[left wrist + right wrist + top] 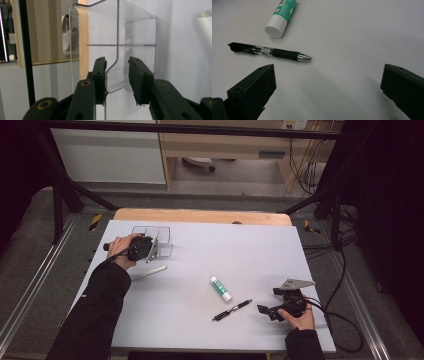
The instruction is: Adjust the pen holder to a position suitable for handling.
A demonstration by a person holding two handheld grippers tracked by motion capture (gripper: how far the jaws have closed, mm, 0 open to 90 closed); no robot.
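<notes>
A clear acrylic box [159, 236] with compartments stands at the back left of the grey mat [260, 250]. My left gripper [151, 249] is at its near side. In the left gripper view the left gripper [117, 77] is open by a narrow gap, its jaws astride a thin wall of the clear box [136, 30]; the wall touches one jaw and stands apart from the other. A black pen [232, 310] and a green-and-white glue stick [220, 288] lie mid-mat. My right gripper [267, 301] rests at the front right, wide open [328, 82], with the pen [270, 52] and glue stick [282, 13] just beyond its jaws.
A white pen-like stick [150, 272] lies just in front of the left hand; its pale end [206, 25] shows in the left gripper view. A wooden table edge [200, 215] runs behind the mat. Black cables [345, 320] trail off the right side.
</notes>
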